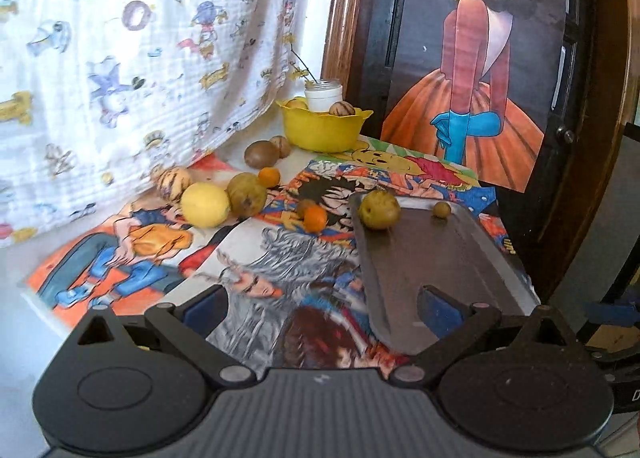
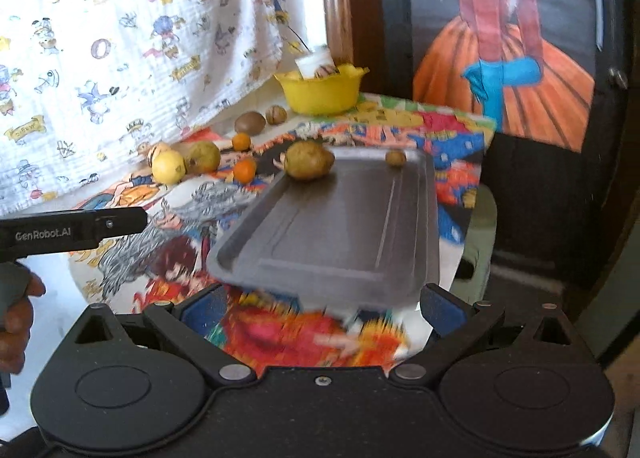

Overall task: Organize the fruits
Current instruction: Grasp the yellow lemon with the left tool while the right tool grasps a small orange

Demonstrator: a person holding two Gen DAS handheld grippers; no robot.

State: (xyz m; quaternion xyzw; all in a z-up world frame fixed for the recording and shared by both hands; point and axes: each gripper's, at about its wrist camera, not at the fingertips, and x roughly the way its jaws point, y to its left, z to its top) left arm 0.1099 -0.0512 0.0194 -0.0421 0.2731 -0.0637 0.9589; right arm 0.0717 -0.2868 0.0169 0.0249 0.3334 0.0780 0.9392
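Backdrop: white cartoon-print curtain (image 1: 132,58) hangs beyond the left tool, with a painting of a woman in an orange skirt (image 1: 476,70) leaning ahead and to the right.
Worktop: covered by a bright comic-print cloth (image 1: 256,258) that reaches under both tools.
Left tool (image 1: 320,310): wide open, nothing between its blue pads; its right finger sits over the near end of the tray.
Right tool (image 2: 320,308): wide open and holding nothing; the near rim of the tray lies just ahead of its fingers, blurred.
Tray (image 1: 432,258): dark grey, rectangular, ahead and to the right of the left tool, straight ahead of the right tool.
On the tray: a greenish-brown fruit (image 1: 379,211) at the far left corner and a small round olive-coloured fruit (image 1: 442,209) at the far edge, apart from each other.
Loose fruits: ahead and left of both tools, a yellow fruit (image 1: 205,205) touches a dull green fruit (image 1: 247,194), with a striped fruit (image 1: 173,183) just behind; two small oranges (image 1: 315,217) lie between this cluster and the tray.
Yellow bowl (image 1: 324,130): far ahead by the curtain, holding fruit and a white jar (image 1: 323,95); two brown fruits (image 1: 262,154) lie just left of it.
Person: a hand (image 2: 16,322) at the right view's left edge grips the left tool's handle.
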